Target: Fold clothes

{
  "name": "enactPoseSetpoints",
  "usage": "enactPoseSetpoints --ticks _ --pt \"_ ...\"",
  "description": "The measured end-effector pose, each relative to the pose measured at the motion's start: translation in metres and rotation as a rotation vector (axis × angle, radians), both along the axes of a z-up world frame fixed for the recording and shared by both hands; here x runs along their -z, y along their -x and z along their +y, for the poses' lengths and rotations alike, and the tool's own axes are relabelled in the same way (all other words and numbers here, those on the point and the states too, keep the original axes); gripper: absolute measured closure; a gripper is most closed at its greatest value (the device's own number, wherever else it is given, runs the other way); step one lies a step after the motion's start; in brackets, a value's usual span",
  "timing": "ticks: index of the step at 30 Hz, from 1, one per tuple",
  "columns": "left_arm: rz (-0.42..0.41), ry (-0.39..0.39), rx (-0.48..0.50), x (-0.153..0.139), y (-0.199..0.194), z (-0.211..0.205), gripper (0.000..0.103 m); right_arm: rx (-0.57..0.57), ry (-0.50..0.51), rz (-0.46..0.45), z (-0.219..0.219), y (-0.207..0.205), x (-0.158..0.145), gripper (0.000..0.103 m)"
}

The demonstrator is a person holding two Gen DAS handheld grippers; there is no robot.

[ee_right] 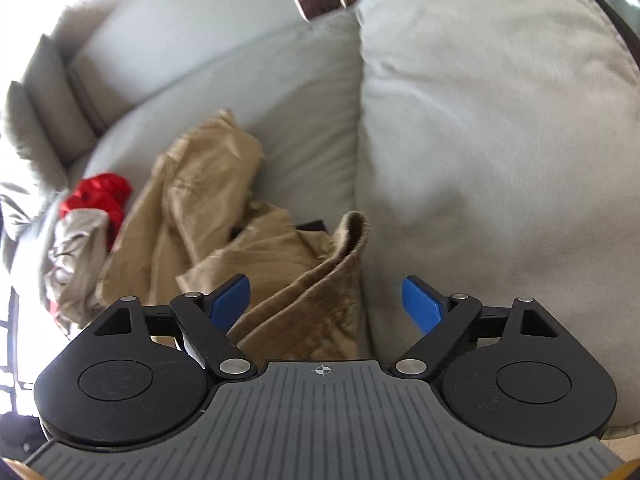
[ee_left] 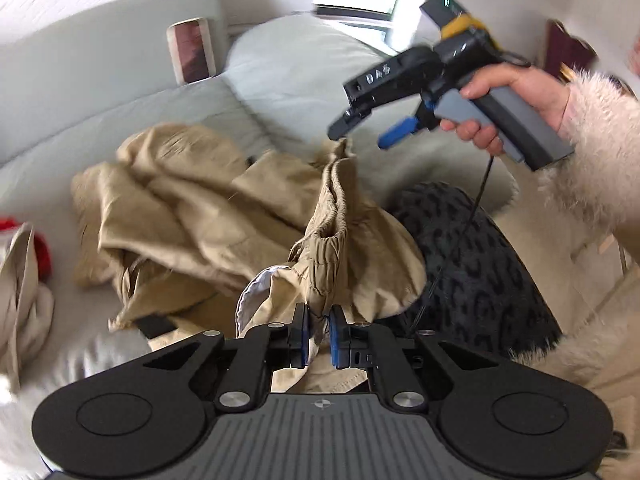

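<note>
From the left wrist view, the left gripper (ee_left: 319, 334) is closed on the tan trousers (ee_left: 208, 216): its two blue pads pinch a fold of the gathered waistband, and the cloth rises up from there in a ridge. The rest of the trousers lies crumpled on the grey sofa (ee_left: 80, 100), over the middle of the seat. Above the far end of the raised waistband hangs the right gripper (ee_left: 345, 120), held by a hand (ee_left: 508, 100) in a fluffy pink sleeve; the tip is just above the cloth (if it touches, I cannot tell). Near the right edge of the seat lies a dark leopard-pattern cloth (ee_left: 472, 264), partly under the trousers. At the left edge there is a beige garment (ee_left: 24, 280) with something red (ee_left: 40, 248) behind it. A framed picture (ee_left: 192, 50) leans on the sofa back.

From the right wrist view, the right gripper (ee_right: 326, 300) stands wide open, the blue pads far apart, with nothing between them. The trousers (ee_right: 208, 200) lie below on the seat beside a big grey cushion (ee_right: 500, 160), and one raised edge of the waistband points up between the fingers. The red cloth (ee_right: 98, 196) and the beige garment (ee_right: 76, 248) are at the left end of the seat.
</note>
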State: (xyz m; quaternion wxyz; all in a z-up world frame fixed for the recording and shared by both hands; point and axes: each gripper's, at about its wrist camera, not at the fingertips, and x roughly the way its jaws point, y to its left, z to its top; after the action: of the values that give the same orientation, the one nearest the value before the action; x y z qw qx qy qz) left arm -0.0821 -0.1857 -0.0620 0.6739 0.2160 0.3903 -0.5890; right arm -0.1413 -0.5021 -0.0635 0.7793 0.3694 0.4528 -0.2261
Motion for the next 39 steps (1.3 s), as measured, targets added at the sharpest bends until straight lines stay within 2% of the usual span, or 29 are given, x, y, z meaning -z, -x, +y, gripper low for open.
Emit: enactPoseSetpoints --ticks 3,4,5,7,9,11,12,15,17,19,21,23,25,27,30,32,35,37,38,39 --pt "-0.018 0.029 -0.051 -0.002 0.000 -0.002 0.093 0.036 -0.060 0.023 -0.014 -0.016 0.021 0.022" --pt "-0.032 0.038 -0.069 -0.003 0.001 -0.002 0.086 0.048 -0.082 0.035 -0.016 -0.021 0.027 0.042" --pt "-0.048 0.045 -0.100 -0.004 0.000 -0.001 0.081 0.050 -0.096 0.038 -0.016 -0.024 0.030 0.088" --pt "-0.087 0.068 -0.169 -0.008 -0.001 0.003 0.039 0.026 -0.086 0.017 -0.009 -0.025 0.027 0.095" --pt "-0.137 0.123 -0.206 -0.015 -0.001 0.009 0.024 -0.005 -0.024 -0.016 0.003 -0.018 0.011 0.095" --pt "-0.181 0.167 -0.228 -0.021 -0.001 0.013 0.018 -0.009 0.007 -0.053 0.010 -0.007 -0.003 0.095" --pt "-0.194 0.162 -0.211 -0.020 -0.001 0.008 0.017 -0.001 0.006 -0.073 0.012 -0.001 -0.009 0.095" --pt "-0.213 0.104 -0.121 -0.010 0.005 -0.017 0.022 0.029 -0.009 -0.106 0.010 0.010 -0.018 0.095" --pt "-0.236 0.065 -0.068 0.001 0.011 -0.035 0.032 0.041 -0.009 -0.112 0.012 0.014 -0.021 0.095" --pt "-0.275 0.030 -0.053 0.012 0.014 -0.048 0.062 0.053 -0.021 -0.127 0.015 0.020 -0.023 0.095" --pt "-0.273 0.005 -0.083 0.018 0.009 -0.051 0.090 0.073 -0.047 -0.151 0.016 0.028 -0.026 0.095" --pt "-0.241 0.030 -0.126 0.010 -0.001 -0.044 0.091 0.107 -0.071 -0.176 0.015 0.039 -0.028 0.095" --pt "-0.263 0.108 -0.156 -0.014 -0.008 -0.032 0.091 0.146 -0.090 -0.224 0.014 0.051 -0.035 0.096" --pt "-0.350 0.212 -0.191 -0.052 -0.012 -0.021 0.092 0.166 -0.084 -0.302 0.017 0.058 -0.053 0.096" --pt "-0.456 0.393 -0.267 -0.123 -0.020 -0.001 0.092 0.155 -0.016 -0.510 0.031 0.063 -0.112 0.096" --pt "-0.543 0.544 -0.303 -0.173 -0.016 0.019 0.092 0.124 0.103 -0.680 0.051 0.070 -0.170 0.096" --pt "-0.694 0.785 -0.318 -0.235 0.005 0.056 0.091 0.087 0.352 -0.980 0.102 0.103 -0.253 0.096" --pt "-0.836 0.858 -0.328 -0.258 0.025 0.071 0.091 0.070 0.568 -1.119 0.143 0.125 -0.286 0.096" --pt "-0.903 0.863 -0.337 -0.266 0.033 0.074 0.091 0.051 0.655 -1.146 0.161 0.130 -0.298 0.096" --pt "-0.939 0.857 -0.342 -0.273 0.036 0.077 0.091 0.025 0.674 -1.132 0.171 0.130 -0.305 0.096"
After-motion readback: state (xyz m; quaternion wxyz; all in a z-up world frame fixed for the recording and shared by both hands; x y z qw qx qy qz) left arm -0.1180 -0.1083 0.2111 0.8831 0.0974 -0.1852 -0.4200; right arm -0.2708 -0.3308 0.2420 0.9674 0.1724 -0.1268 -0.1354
